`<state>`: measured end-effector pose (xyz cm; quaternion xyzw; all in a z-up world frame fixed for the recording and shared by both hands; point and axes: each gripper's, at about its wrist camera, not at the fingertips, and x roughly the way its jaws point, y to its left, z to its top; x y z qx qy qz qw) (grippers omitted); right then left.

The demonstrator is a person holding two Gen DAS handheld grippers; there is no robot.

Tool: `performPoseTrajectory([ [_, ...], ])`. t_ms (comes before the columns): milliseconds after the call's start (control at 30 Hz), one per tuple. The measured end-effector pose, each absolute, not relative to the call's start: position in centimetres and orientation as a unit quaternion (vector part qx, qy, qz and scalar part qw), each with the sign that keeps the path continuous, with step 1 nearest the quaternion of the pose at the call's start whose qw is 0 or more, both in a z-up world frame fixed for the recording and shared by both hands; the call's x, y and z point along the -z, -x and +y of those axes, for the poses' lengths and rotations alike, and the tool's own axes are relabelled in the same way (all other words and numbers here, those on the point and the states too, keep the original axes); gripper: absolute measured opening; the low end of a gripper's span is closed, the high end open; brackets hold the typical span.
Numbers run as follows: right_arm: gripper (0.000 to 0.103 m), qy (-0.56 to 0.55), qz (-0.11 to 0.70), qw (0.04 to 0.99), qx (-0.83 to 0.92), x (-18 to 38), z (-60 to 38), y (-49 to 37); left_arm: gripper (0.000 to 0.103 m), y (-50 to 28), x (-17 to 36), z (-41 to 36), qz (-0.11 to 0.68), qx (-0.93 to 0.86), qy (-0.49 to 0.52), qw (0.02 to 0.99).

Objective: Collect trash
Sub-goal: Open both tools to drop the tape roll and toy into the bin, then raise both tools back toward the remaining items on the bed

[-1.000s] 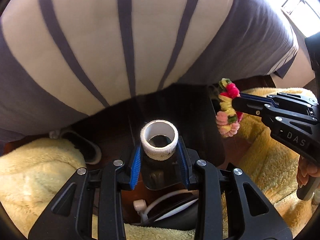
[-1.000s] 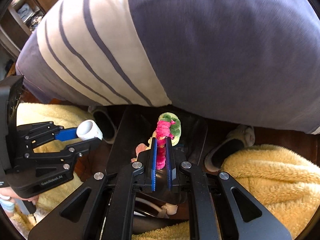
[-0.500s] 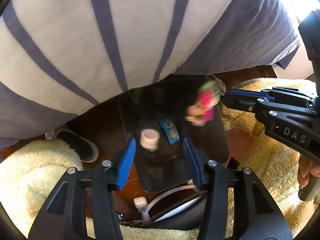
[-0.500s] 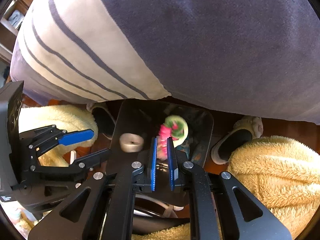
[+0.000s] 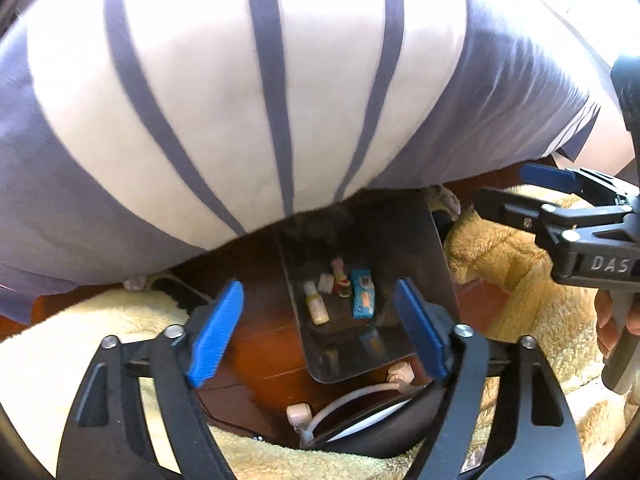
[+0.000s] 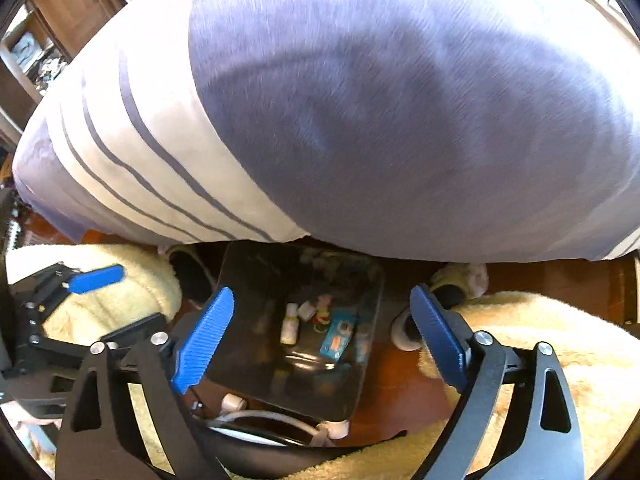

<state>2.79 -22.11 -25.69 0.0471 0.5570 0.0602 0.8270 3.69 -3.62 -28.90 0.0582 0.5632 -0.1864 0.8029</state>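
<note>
Both claws hang wide open above the dark bin [image 5: 436, 264], and its mouth is open straight below them. A striped cushion [image 5: 248, 92] bulges over the bin's far edge, blocking that side. Fluffy yellow blankets [image 6: 532, 344] crowd left and right, slippers [image 6: 448, 292] sit at the far corners, and a white cable [image 5: 352, 394] lies against the near edge.

Both wrist cameras are looking steeply down, from high above, sharing the dark bin [image 5: 436, 264] [image 6: 240, 264]; each is seeing the other gripper at 3 and 9 o'clock.
</note>
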Motion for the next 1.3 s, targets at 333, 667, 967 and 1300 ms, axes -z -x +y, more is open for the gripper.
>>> performPoseTrajectory([
  [333,0.099,-0.041,0.522,0.85,-0.054,22.2,-22.7,-1.7,0.089,-2.5,23.2,-2.6,0.499,0.176,-0.062,0.846],
  [667,0.099,-0.046,0.448,0.892,-0.045,15.7,-24.6,-2.1,0.089,-3.2,17.7,-0.9,0.431,0.152,-0.058,0.887],
  [967,0.099,-0.022,0.418,0.908,-0.033,12.8,-24.9,-5.7,0.09,-7.4,15.5,0.8,0.405,0.124,-0.058,0.904],
  [1300,0.099,-0.017,0.416,0.908,-0.04,12.2,-23.9,-12.6,0.089,-13.8,15.3,1.8,0.403,0.104,-0.057,0.907],
])
